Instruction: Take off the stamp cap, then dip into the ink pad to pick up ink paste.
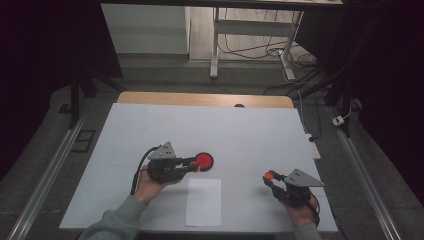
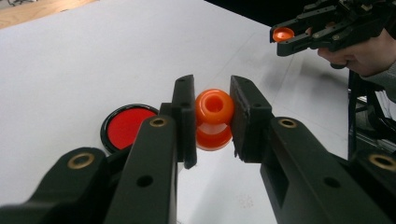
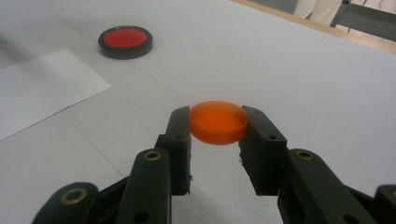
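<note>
High view, left gripper (image 1: 194,164): fingers clamped on a small orange part, just beside the red disc (image 1: 204,161) on the white surface (image 1: 240,135).
High view, right gripper (image 1: 269,178): fingers gripping an orange cap, well apart from the left gripper.
High view, paper sheet (image 1: 203,201): flat on the surface between the hands.
Left gripper view, orange spool (image 2: 214,119): pinched between the fingers (image 2: 186,116), hole facing the camera, raised off the surface.
Right gripper view, orange cap (image 3: 218,122): squeezed by its rim between the fingers (image 3: 180,135), open side up, above the surface.
</note>
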The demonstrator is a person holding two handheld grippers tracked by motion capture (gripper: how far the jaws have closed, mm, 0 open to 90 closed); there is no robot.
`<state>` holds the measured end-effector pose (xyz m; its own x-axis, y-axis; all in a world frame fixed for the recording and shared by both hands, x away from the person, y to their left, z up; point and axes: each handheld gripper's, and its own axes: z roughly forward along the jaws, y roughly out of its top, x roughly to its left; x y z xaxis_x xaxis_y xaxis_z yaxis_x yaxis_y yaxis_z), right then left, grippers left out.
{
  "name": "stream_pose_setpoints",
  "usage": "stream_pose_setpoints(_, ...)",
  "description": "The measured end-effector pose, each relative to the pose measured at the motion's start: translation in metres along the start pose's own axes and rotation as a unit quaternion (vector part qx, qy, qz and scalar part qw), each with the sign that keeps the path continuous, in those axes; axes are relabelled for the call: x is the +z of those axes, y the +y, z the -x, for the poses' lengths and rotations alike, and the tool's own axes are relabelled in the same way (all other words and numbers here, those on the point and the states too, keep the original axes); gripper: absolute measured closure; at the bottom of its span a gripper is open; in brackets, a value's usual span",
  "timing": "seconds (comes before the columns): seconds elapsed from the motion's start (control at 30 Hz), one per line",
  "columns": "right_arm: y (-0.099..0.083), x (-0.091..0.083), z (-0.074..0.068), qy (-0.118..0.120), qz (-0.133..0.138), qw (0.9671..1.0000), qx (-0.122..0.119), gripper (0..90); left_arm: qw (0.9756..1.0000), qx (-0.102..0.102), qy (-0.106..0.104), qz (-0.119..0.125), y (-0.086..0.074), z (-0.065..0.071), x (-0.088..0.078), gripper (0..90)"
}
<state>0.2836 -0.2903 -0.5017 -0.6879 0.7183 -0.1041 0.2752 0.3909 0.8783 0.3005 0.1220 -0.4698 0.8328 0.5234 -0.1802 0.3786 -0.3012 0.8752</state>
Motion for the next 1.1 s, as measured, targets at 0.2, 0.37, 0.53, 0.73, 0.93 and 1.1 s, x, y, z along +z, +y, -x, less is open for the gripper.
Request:
stream_pose_setpoints(0.2,0.000,0.000,0.000,0.000,-0.002,1.0000,-0.001,64.2,1.0000,-0.003,0.007,0.001,0.001,-0.004,-0.001,72.6)
stream_pose_setpoints(0.37,0.001,0.001,0.000,0.000,-0.003,1.0000,-0.001,64.2,0.9999,-0.004,0.011,0.004,0.002,-0.007,-0.001,72.6)
stream_pose_setpoints(0.53,0.000,0.002,0.000,0.001,-0.005,1.0000,-0.001,64.2,0.9999,-0.001,0.017,0.002,0.004,-0.009,0.000,72.6)
stream_pose_setpoints(0.73,0.000,0.003,0.000,0.001,-0.005,1.0000,-0.002,64.2,0.9997,-0.003,0.025,-0.001,0.005,-0.015,0.003,72.6)
stream_pose_setpoints(0.93,0.000,0.003,0.000,0.001,-0.006,1.0000,-0.001,64.2,0.9996,-0.004,0.027,-0.006,0.007,-0.020,0.009,72.6)
stream_pose_setpoints(1.1,0.000,0.004,0.000,0.001,-0.006,1.0000,-0.002,64.2,0.9995,-0.005,0.028,-0.013,0.007,-0.024,0.017,72.6)
